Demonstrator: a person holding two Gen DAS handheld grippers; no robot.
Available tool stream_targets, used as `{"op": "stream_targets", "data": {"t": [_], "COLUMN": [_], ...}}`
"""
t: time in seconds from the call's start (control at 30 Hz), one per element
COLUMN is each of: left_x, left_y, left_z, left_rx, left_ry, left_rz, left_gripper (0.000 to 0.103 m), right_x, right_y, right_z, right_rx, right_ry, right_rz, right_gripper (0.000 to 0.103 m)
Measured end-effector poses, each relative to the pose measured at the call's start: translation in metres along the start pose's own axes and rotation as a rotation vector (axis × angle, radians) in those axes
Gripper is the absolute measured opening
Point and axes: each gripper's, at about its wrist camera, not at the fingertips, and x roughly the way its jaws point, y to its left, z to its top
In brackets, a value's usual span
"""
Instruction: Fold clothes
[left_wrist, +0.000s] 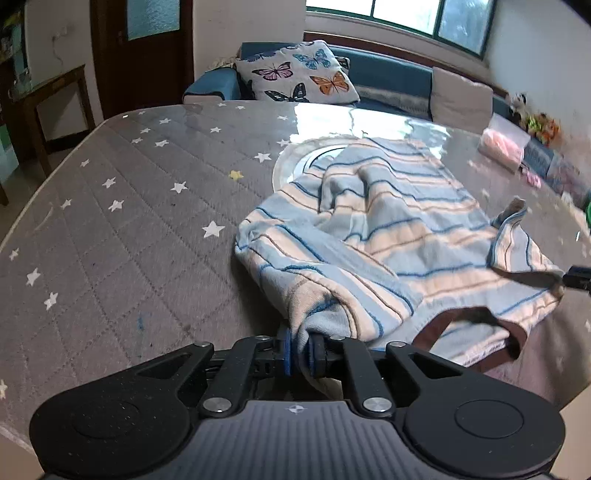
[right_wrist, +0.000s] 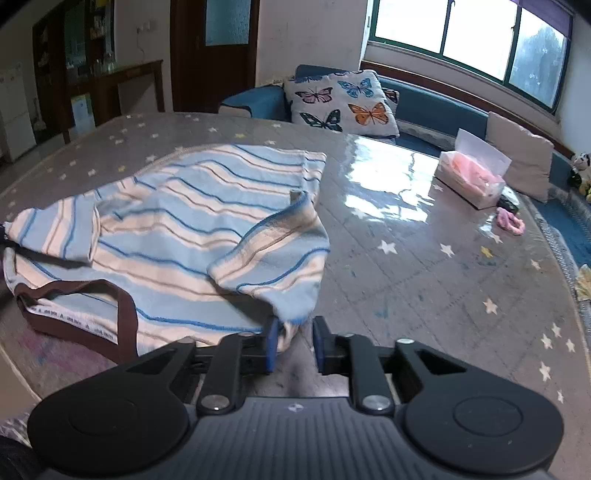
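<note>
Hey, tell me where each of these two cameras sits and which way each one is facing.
Left wrist view: sits on the left gripper, low over the table, facing the sofa and window; its fingers are shut on the striped shirt.
Right wrist view: sits on the right gripper, facing the same way; its fingers stand open at the shirt's sleeve edge.
Both share the shirt, the table, the butterfly pillow and the tissue box.

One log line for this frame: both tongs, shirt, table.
left tongs: shut on striped shirt shoulder | right tongs: open, at sleeve | shirt: crumpled on star-print table, unfolded
</note>
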Motion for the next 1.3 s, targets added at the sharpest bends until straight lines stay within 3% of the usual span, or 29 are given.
{"op": "stream_targets", "data": {"t": [0.03, 0.1, 0.17, 0.3, 0.5, 0.87, 1.13, 1.3], "left_x": [-0.002, -0.006, -0.010, -0.016, -0.025, -0.033, 0.010, 0.040], "left_y": [-0.002, -0.006, -0.008, -0.010, -0.022, -0.048, -0.077, -0.083], "left_z": [0.000, 0.000, -0.002, -0.002, -0.005, -0.011, -0.010, -0.005], "left_rx": [0.019, 0.061, 0.084, 0.097, 0.171, 0.294, 0.351, 0.348], "left_ry": [-0.008, -0.031, -0.052, -0.078, -0.118, -0.174, -0.117, -0.077], "left_rz": [0.005, 0.028, 0.043, 0.058, 0.067, 0.031, -0.041, -0.060], "left_gripper": [0.013, 0.031, 0.041, 0.048, 0.052, 0.060, 0.059, 0.055], "right_x": [-0.001, -0.006, -0.011, -0.003, 0.027, 0.066, 0.070, 0.069], "right_y": [0.001, 0.002, 0.003, 0.007, 0.028, 0.042, 0.044, 0.041], "right_z": [0.000, 0.000, 0.004, 0.010, 0.014, 0.016, 0.016, 0.015], "right_rx": [-0.008, -0.022, -0.031, -0.041, -0.079, -0.106, -0.109, -0.103], "right_ry": [0.000, -0.017, -0.036, -0.048, -0.029, 0.016, 0.006, -0.004], "right_rz": [-0.009, -0.030, -0.036, 0.002, 0.080, 0.100, 0.082, 0.072], "right_gripper": [0.023, 0.031, 0.031, 0.031, 0.031, 0.030, 0.027, 0.016]}}
